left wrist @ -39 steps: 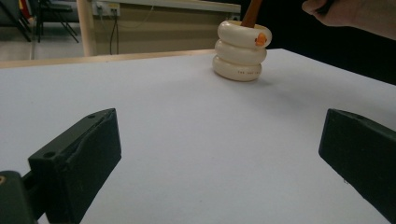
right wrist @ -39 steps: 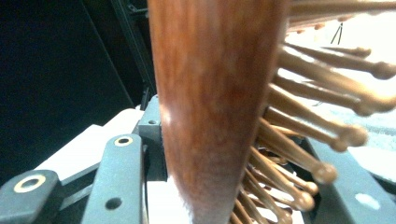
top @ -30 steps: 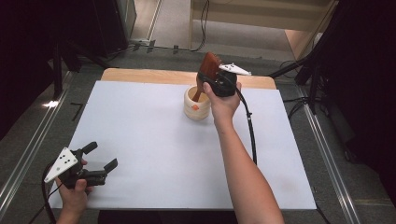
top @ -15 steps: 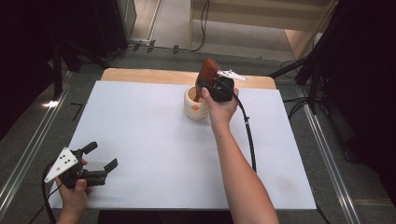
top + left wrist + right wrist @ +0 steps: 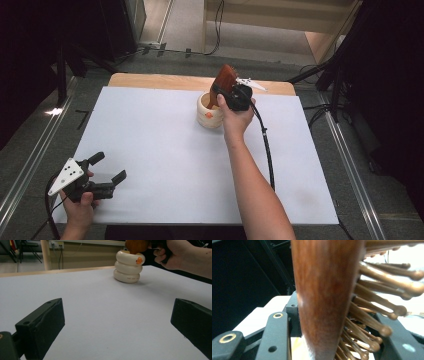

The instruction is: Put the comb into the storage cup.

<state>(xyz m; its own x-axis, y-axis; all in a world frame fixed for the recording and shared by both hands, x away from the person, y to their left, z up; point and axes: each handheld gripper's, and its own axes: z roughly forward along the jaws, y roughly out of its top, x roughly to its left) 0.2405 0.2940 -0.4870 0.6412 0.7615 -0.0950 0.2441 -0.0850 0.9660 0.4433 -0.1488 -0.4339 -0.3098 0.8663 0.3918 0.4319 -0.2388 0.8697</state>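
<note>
Right tongs (image 5: 223,89) clenched on a reddish-brown wooden paddle hairbrush with ball-tipped wooden bristles (image 5: 226,80), one jaw on its smooth back, the other on the bristle side, brush head up. Brush sits over the mouth of a cream ribbed ceramic cup with an orange mark (image 5: 210,112), handle end down in it, at the far middle of the white worktop (image 5: 150,140). Left tongs (image 5: 111,169) released, jaws wide apart, near corner, well apart from the cup.
</note>
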